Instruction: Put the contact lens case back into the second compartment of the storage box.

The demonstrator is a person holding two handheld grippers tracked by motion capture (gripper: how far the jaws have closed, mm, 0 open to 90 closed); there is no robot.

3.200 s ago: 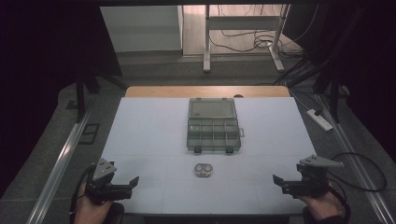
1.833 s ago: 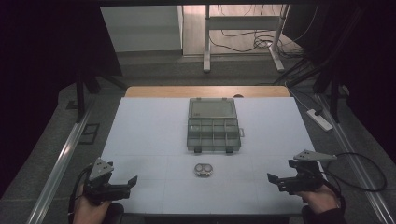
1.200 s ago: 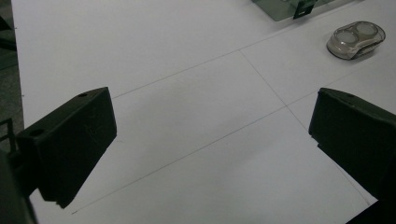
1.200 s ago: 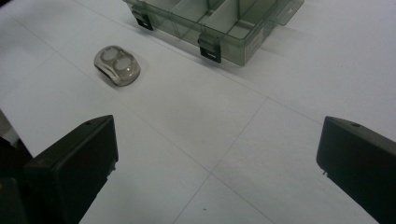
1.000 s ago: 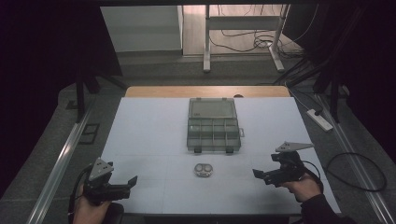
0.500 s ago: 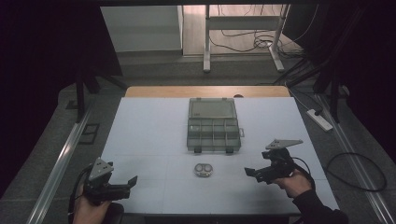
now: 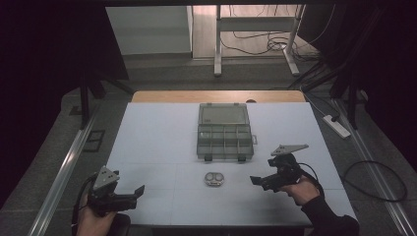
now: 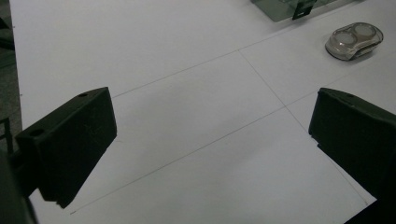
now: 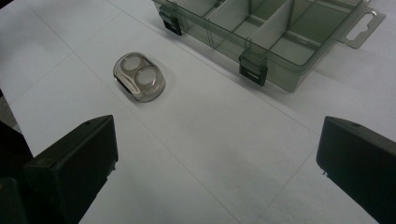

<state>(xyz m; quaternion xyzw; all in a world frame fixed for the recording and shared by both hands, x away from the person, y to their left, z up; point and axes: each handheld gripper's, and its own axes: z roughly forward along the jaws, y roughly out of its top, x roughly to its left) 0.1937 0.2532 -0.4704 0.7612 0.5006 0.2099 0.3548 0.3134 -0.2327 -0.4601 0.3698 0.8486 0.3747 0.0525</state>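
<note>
Right claw (image 7: 256, 181) moved leftward, now near the small case (image 7: 214, 179)

On the table (image 7: 147, 132), a small case (image 7: 214, 179) lies just before the compartment box (image 7: 224, 139)

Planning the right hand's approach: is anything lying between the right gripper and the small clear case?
Nothing visible. Bare table lies between the open right gripper and the small clear case; the compartment box sits beyond it.

Right gripper (image 7: 256, 181) near small case (image 7: 214, 179)
</note>
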